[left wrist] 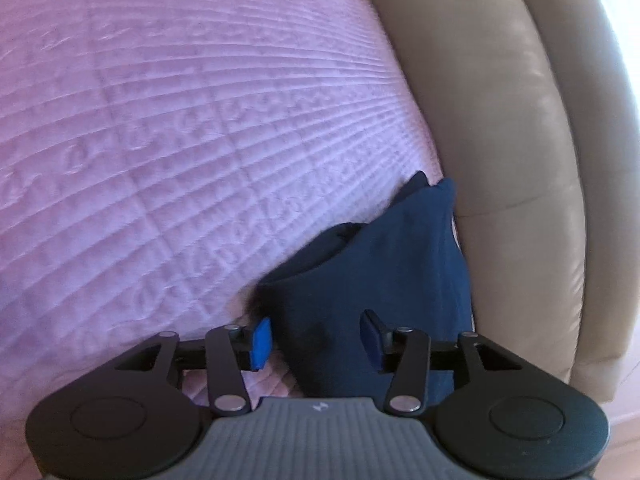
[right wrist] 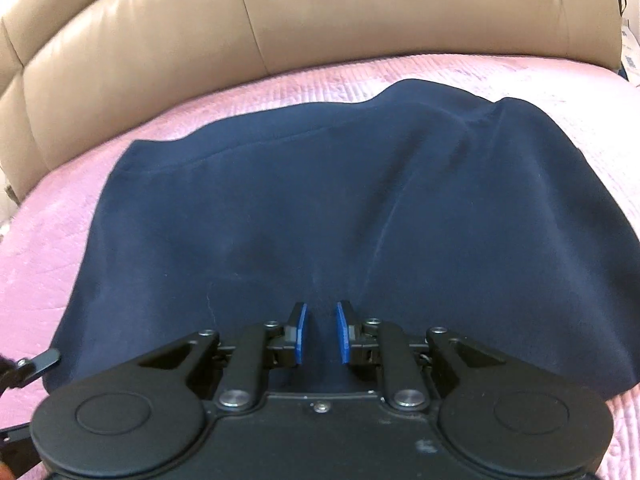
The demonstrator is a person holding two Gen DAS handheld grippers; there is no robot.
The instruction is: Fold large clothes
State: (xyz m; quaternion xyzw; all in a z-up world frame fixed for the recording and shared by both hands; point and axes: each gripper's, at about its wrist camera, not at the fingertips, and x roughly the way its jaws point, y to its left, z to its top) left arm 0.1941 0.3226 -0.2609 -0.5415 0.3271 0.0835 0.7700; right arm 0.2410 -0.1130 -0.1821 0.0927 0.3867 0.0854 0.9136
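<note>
Matt navy cloth garment [right wrist: 320, 200], quilted pink bedspread [left wrist: 160, 140], glossy beige leather headboard [right wrist: 280, 12]

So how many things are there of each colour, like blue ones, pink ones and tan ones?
Navy blue: 1, the garment
Pink: 1, the quilted cover
Tan: 1, the padded headboard
Black with blue pads: 2, the left gripper and the right gripper
Total: 5

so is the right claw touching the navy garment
Cannot tell. In the right wrist view the right claw has its pads parted with the navy garment showing in the gap between them, but no clear pinch or contact is visible.
</note>
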